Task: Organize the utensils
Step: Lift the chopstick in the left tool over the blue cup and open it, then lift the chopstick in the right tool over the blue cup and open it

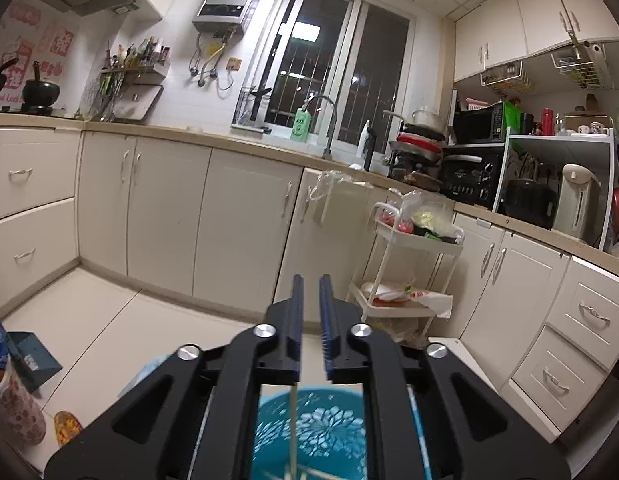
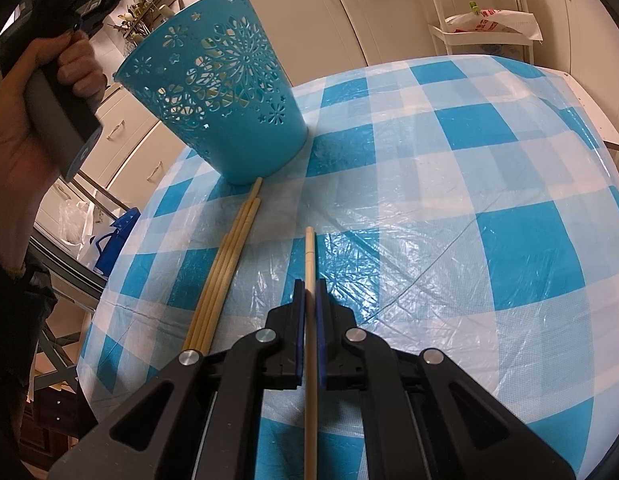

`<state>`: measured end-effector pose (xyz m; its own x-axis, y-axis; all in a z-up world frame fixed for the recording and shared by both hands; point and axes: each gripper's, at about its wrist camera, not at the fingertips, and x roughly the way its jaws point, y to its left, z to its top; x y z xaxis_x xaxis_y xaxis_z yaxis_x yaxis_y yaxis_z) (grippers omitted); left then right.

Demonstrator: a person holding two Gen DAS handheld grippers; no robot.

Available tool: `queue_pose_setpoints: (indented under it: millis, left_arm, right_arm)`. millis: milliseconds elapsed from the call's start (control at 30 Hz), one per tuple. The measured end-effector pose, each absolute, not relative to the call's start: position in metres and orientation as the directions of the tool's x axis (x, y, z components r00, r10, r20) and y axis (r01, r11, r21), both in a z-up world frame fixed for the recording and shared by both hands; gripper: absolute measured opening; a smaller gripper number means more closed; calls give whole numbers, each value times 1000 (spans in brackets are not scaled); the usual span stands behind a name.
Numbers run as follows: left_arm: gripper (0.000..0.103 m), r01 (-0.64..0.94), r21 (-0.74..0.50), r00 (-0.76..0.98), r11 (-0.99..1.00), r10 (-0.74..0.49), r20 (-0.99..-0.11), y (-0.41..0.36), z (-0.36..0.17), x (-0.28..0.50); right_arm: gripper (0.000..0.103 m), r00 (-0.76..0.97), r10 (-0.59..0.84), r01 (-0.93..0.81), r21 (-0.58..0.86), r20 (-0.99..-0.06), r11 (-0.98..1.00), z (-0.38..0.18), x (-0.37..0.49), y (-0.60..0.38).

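A blue cut-out plastic bucket (image 2: 213, 92) stands on the checked tablecloth (image 2: 449, 208); it also shows below the fingers in the left wrist view (image 1: 313, 432). Three wooden chopsticks (image 2: 225, 268) lie side by side in front of it. My right gripper (image 2: 309, 286) is shut on a single chopstick (image 2: 310, 256) that points toward the bucket. My left gripper (image 1: 311, 280) is held above the bucket, its jaws slightly apart. A thin pale stick (image 1: 293, 428) hangs down from behind its fingers into the bucket; I cannot tell whether the jaws hold it.
A white trolley (image 1: 405, 272) with bags stands by the kitchen cabinets (image 1: 229, 216). The table's edge (image 2: 109, 304) runs along the left, with a blue bag (image 2: 117, 236) on the floor beyond it. A hand holds the left gripper (image 2: 61, 64) at top left.
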<state>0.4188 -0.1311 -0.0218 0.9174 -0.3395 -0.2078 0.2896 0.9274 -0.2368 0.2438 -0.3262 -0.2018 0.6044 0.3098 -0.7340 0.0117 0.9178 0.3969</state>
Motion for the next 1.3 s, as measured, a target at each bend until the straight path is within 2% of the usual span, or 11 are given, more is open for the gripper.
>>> queue_pose_setpoints:
  millis: [33,100,200,333,433,633,767,867,1033,1200,1300]
  left_arm:
    - [21,284,-239,918,929,-335,-213,-127,-22,417]
    - [42,258,-250,923,933,-314,-223,-116,-23,409]
    - [53,217,-267,931,939,-281,-232,-95,-25,391]
    - [61,167,-264,940,950,-234,-248,-61,-39,357]
    - [65,140,-268,936,953,-215,-278,-38,-56,337]
    - [67,103,-310,873,945,-235,-427,-4,-120,315]
    - [67,102,-407,821,908,-308,-480,11,-160,309]
    - [67,89,-473,790,876,-352,-502,18,-183,310]
    - [67,40,-540,766,841,-373,-523,23,-205,317]
    - [67,44,-544,769,838,-376,-517,18,-206,318]
    - [67,49,-546,769,836,-381,-514,17,-205,318]
  right_arm:
    - [6,604,310,12,397,-734,918,-202,244,-326]
    - [6,605,310,12,398,-734,917,-202,244,-326]
    - [6,605,310,12,397,-734,918,-202,244,-326]
    - [6,595,301,8,380,-745,925,-201,245,-325]
    - [6,583,266,-16,317,-767,948,-198,247,-317]
    - [6,561,138,-72,118,-816,990,-192,251,-292]
    - [6,586,185,-13,219,-789,976,-186,245,-308]
    - [6,674,260,6,357,-691,934,-162,236,-326]
    - [6,821,313,-60,473,-478,879,-90,233,-342]
    - [6,902,348,-187,495,-256,849,-13,258,-331]
    - [6,919,354,-238,477,-171,846,15,286,-315]
